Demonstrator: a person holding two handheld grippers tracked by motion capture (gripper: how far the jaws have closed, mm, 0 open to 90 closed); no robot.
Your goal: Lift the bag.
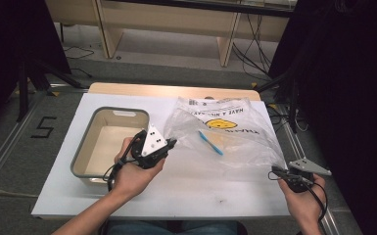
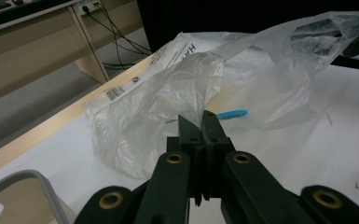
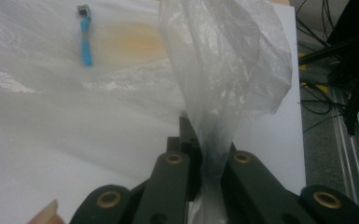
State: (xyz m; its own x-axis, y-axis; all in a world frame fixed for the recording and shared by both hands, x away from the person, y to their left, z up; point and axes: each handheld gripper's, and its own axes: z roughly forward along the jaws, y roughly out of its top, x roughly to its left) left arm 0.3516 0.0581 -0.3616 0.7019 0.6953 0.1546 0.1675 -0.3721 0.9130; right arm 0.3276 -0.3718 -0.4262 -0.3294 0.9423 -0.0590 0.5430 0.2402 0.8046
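In the high view the clear plastic bag (image 1: 225,132) lies centre-right on the white desk (image 1: 186,191), the left claw (image 1: 172,143) clenched on its left edge and the right claw (image 1: 276,171) on its lower-right corner. The right gripper view shows a blue razor (image 3: 86,39) inside, upper left.

One clear plastic bag (image 1: 230,129), one blue razor (image 1: 210,142), one grey-rimmed bin (image 1: 108,142), two grippers, one white table (image 1: 176,191)
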